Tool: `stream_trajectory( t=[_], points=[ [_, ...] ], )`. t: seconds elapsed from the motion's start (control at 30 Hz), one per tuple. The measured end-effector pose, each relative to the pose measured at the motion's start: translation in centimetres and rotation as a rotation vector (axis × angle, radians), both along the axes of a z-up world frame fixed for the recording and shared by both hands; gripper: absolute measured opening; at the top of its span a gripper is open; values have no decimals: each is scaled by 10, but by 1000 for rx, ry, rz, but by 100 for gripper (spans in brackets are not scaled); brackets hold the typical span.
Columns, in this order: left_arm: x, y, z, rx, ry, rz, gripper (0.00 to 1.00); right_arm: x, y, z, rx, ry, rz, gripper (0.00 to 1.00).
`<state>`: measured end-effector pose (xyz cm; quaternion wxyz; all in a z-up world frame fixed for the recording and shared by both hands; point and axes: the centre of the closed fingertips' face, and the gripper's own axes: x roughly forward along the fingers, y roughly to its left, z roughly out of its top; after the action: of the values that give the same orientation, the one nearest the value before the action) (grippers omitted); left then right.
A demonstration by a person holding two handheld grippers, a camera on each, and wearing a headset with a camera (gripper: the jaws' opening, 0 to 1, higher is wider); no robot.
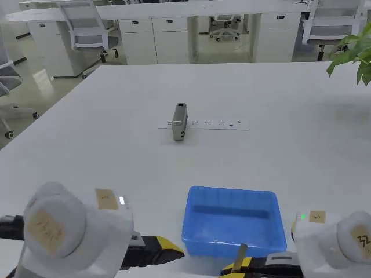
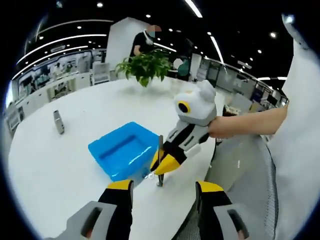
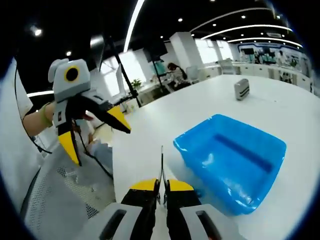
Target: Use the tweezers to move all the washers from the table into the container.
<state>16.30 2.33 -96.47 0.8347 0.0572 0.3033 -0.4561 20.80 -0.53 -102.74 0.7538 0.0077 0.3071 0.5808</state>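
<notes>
A blue container [image 1: 232, 220] sits near the table's front edge, and its floor looks bare. My right gripper [image 3: 162, 187] is shut on thin metal tweezers [image 3: 162, 162], which point forward just left of the blue container [image 3: 235, 160]. In the head view the right gripper [image 1: 250, 267] is at the bottom, with the tweezers [image 1: 239, 255] against the container's front wall. My left gripper [image 2: 165, 189] stands open with nothing between its fingers, facing the right gripper [image 2: 167, 162] and the tweezers [image 2: 160, 162]. In the head view the left gripper [image 1: 159, 248] lies left of the container.
A white power strip [image 1: 211, 124] with a grey adapter [image 1: 179, 121] lies at mid-table. Plant leaves [image 1: 353, 55] hang over the far right corner. White desks and office chairs [image 1: 87, 29] stand beyond the table. The table edge runs close below both grippers.
</notes>
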Motion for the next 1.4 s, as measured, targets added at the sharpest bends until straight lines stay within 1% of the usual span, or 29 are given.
stream_trajectory(
  t=[0.03,0.07,0.1,0.13,0.17,0.2,0.27,0.3,0.37,0.4,0.43,0.47,0.53,0.6,0.63,0.67,0.73,0.77,0.87,0.93,0.97,1.07,1.17,1.23,1.27,1.33,1.4],
  points=[
    [-2,1,2,-28,-6,37,53,0,-1,1,9,14,-4,2],
    [-3,1,3,-40,-10,46,58,1,-2,2,20,28,-14,2],
    [-5,1,8,-82,-25,83,60,2,-4,3,25,35,-18,2],
    [-5,2,10,-98,-35,104,62,2,-5,5,33,46,-21,2],
    [-6,2,12,-106,-51,119,64,3,-6,6,38,52,-25,2],
    [-6,4,15,-112,-80,139,65,3,-8,9,46,58,-29,2],
    [-5,5,18,-123,-115,169,68,4,-10,13,55,57,-35,2],
    [-4,6,20,-125,-142,189,70,6,-11,16,66,62,-42,2],
    [-3,9,22,-116,-177,218,73,7,-13,25,95,69,-56,2],
    [-2,10,22,-121,-186,237,74,7,-14,28,104,70,-61,2],
    [-1,12,23,-123,-199,258,76,8,-15,32,114,65,-65,2],
    [3,15,25,-128,-227,289,78,8,-16,35,119,61,-68,2],
    [7,21,27,-140,-260,339,82,8,-19,41,128,42,-71,2],
    [11,26,29,-145,-279,384,85,10,-21,48,138,20,-79,3],
    [14,30,31,-150,-299,408,87,11,-23,51,142,5,-84,3],
    [15,31,32,-153,-312,419,88,12,-25,55,142,-14,-92,3],
    [17,34,31,-142,-327,440,89,15,-28,63,141,-44,-106,3],
    [17,34,31,-142,-341,445,89,16,-29,65,139,-56,-112,3],
    [19,30,31,-152,-349,434,89,21,-33,76,136,-83,-130,3],
    [17,26,29,-147,-343,417,88,23,-35,82,136,-95,-138,3],
    [16,24,30,-150,-350,408,87,27,-36,85,137,-103,-148,3],
    [15,21,32,-186,-350,399,87,35,-39,92,121,-121,-163,3],
    [16,24,32,-196,-342,411,87,44,-43,94,94,-130,-172,3],
    [16,24,32,-194,-347,412,87,51,-45,92,71,-142,-179,3],
    [15,24,32,-191,-355,410,87,56,-47,91,62,-146,-185,3],
    [15,23,32,-191,-363,400,87,67,-50,86,32,-153,-206,3],
    [14,21,31,-180,-361,390,86,75,-54,83,19,-155,-229,3]
  ],
)
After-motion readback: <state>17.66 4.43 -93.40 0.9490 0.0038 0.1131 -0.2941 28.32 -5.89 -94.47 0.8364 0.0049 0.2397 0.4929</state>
